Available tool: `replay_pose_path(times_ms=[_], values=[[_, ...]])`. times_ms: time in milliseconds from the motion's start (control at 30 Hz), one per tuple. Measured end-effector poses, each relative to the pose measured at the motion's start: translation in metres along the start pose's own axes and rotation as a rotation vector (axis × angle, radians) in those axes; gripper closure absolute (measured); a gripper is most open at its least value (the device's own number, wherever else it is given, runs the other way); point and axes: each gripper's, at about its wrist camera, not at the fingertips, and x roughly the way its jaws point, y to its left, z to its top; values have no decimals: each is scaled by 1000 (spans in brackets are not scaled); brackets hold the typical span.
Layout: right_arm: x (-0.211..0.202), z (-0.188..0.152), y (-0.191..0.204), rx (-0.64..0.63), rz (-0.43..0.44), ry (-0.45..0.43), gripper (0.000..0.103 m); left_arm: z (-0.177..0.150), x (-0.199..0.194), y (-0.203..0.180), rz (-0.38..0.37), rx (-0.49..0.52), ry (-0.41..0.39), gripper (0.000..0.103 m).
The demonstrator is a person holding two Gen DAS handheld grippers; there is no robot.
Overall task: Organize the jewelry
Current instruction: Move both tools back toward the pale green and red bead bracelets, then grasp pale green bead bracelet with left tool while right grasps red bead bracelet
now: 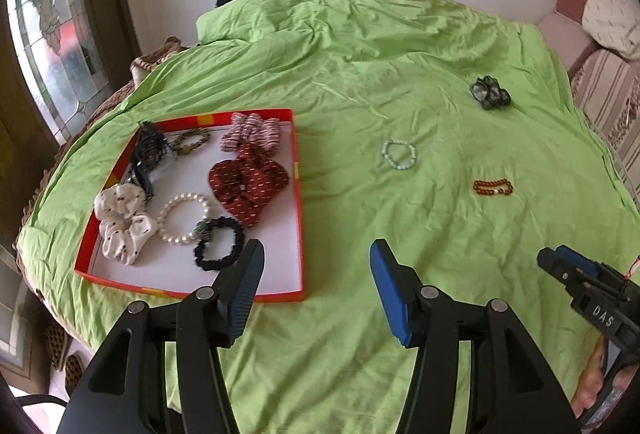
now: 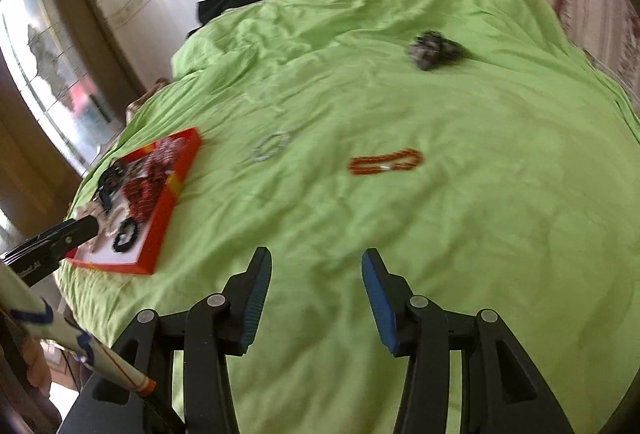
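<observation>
Both tongs, left (image 1: 316, 266) and right (image 2: 316, 274), hang released over the green bed (image 1: 400, 314). The left view alone resolves the red tray (image 1: 298, 201) at nine o'clock, filled with scrunchies and a pearl bracelet (image 1: 183, 218). The amber bracelet (image 2: 386, 161) lies at twelve o'clock in the right view.

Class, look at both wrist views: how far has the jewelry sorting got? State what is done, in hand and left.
Done: the red-rimmed shallow box already holds scrunchies and bracelets, including a white pearl bracelet.
In hand: nothing; the left gripper and right gripper are both open and empty.
Left: a pale bead bracelet, an amber bead bracelet and a dark patterned scrunchie lie on the green sheet.
</observation>
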Motion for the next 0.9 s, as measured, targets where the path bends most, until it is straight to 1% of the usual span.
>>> replay_pose_path(times_ms=[167,300,467,633,733,867,900], values=[[0,-1,-31,49,-34,1,52,5,14,-18,4,45,20,49],[8,2,-51,87,-46,16,52,12,28,-29,-14,60,37,49],[23,5,-66,122,-38,45,52,24,56,-39,-33,76,61,49],[39,17,-69,122,-32,62,52,38,91,-47,-55,90,89,49],[51,29,-70,121,-15,64,52,50,113,-52,-95,95,105,49],[73,43,-71,125,10,75,52,65,142,-53,-159,64,132,51],[79,46,-72,132,19,81,52,68,149,-53,-168,58,139,53]])
